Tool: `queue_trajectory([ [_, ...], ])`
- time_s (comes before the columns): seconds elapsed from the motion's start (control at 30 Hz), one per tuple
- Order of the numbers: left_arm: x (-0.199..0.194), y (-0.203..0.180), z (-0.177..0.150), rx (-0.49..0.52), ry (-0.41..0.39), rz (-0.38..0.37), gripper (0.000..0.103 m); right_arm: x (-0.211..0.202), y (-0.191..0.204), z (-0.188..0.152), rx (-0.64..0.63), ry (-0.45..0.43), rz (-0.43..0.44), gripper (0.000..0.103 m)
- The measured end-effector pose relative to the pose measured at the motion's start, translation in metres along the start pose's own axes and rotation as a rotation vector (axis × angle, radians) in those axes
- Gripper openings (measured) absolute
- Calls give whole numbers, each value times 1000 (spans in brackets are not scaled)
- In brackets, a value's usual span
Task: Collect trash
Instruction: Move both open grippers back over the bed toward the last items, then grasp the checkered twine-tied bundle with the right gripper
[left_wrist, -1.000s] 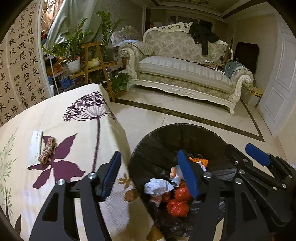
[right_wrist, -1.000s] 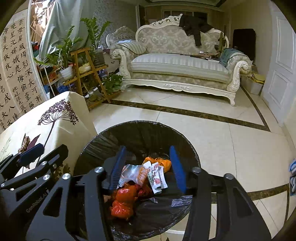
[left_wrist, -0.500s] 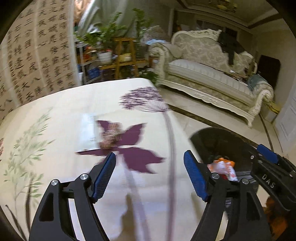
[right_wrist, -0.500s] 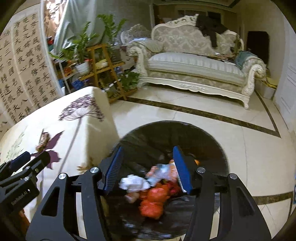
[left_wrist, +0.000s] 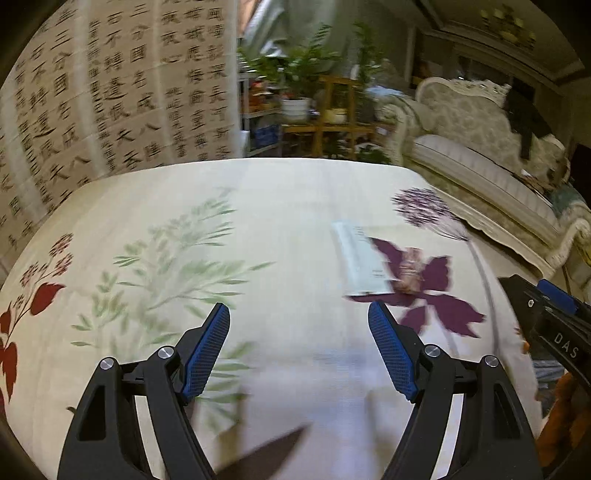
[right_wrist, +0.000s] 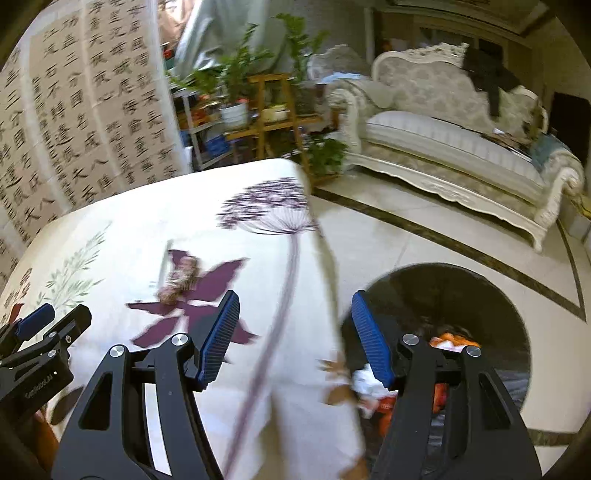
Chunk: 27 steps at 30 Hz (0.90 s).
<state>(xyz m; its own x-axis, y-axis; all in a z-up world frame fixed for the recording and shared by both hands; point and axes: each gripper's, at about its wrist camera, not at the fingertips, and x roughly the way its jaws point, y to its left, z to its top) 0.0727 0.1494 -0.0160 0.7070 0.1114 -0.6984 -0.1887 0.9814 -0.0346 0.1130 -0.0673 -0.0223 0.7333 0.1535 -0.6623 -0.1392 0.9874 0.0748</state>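
Trash left to collect, a flat pale paper packet (left_wrist: 360, 262) beside a small brown-and-pink crumpled wrapper (left_wrist: 408, 267), lies blurred at right of centre on the cream floral tablecloth (left_wrist: 258, 229). Both the left gripper (left_wrist: 299, 350) and right gripper (right_wrist: 293, 338) hang released and empty. Risk: the thin packet may slide, or cloth bunch between closing pads, short of the black-lined bin (right_wrist: 491, 295) at lower right.
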Motion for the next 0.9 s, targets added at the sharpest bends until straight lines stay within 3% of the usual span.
queue_trajectory([
  [0.37, 6, 70, 2, -113, 9, 84, 75, 37, 65, 18, -87, 60, 61, 58],
  [0.6, 12, 79, 4, -132, 19, 75, 75, 64, 81, 18, -105, 136, 47, 48],
  [0.83, 20, 67, 8, -115, 34, 35, 75, 71, 84, 15, -133, 160, 43, 18],
  [0.9, 23, 60, 9, -107, 39, 22, 75, 70, 79, 16, -121, 157, 48, 18],
])
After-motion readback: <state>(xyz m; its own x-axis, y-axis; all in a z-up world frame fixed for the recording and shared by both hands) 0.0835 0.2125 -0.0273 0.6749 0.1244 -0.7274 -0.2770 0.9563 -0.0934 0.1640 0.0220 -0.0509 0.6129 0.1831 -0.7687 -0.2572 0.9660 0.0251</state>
